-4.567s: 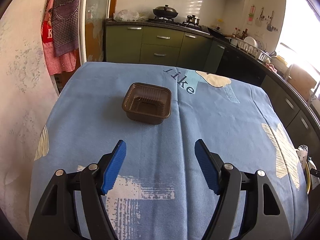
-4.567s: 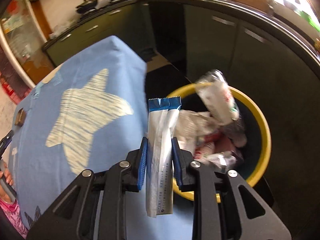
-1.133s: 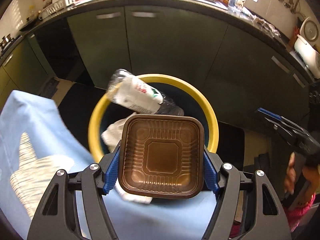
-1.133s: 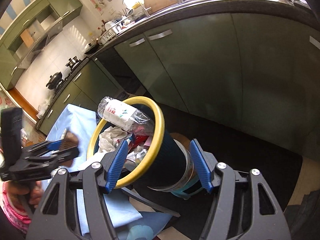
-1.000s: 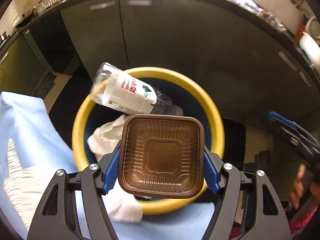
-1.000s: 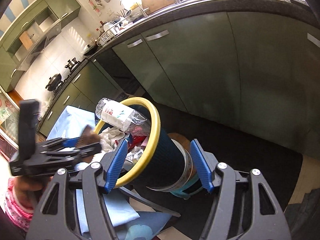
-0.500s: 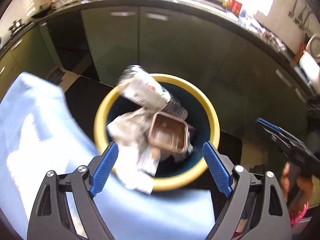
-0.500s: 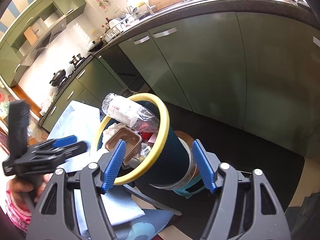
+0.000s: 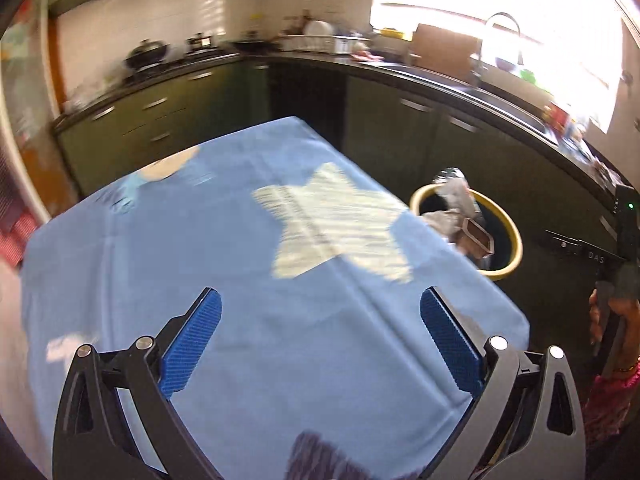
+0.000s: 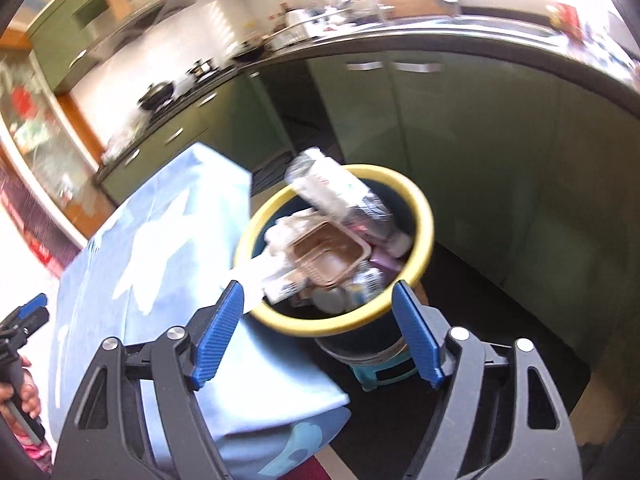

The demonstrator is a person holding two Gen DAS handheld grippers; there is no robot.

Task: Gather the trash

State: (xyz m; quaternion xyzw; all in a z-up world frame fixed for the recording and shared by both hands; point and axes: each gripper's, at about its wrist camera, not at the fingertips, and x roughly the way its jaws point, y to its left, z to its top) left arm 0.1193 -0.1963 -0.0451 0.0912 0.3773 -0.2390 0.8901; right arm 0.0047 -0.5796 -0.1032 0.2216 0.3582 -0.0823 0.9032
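the left gripper [image 9: 320, 332] hangs over the blue cloth [image 9: 240, 280] on the table, its jaws spread wide with nothing between them; they have just been opening. only cloth with a pale star print [image 9: 332, 224] shows between the blue pads [image 9: 192, 336].

the right gripper [image 10: 318, 330] is released too, jaws apart and empty, and they have just been opening as well. it points down at the bin [image 10: 424, 216], a dark bin with a yellow rim that stands on the floor just beside the table's edge, in front of green cabinets [image 10: 460, 128].

the brown tray [image 10: 328, 254] lies in the bin on top of the other trash, tilted, with its hollow side up. a crushed bottle [image 10: 332, 190] leans over the far rim, and white wrappers [image 10: 280, 276] lie against the near-left side of the tray. from the left wrist view the bin [image 9: 514, 240] shows past the table's right edge, with the tray [image 9: 478, 236] on edge inside.

a hand [image 10: 26, 396] grips the left tool's handle at the lower left of the right wrist view.
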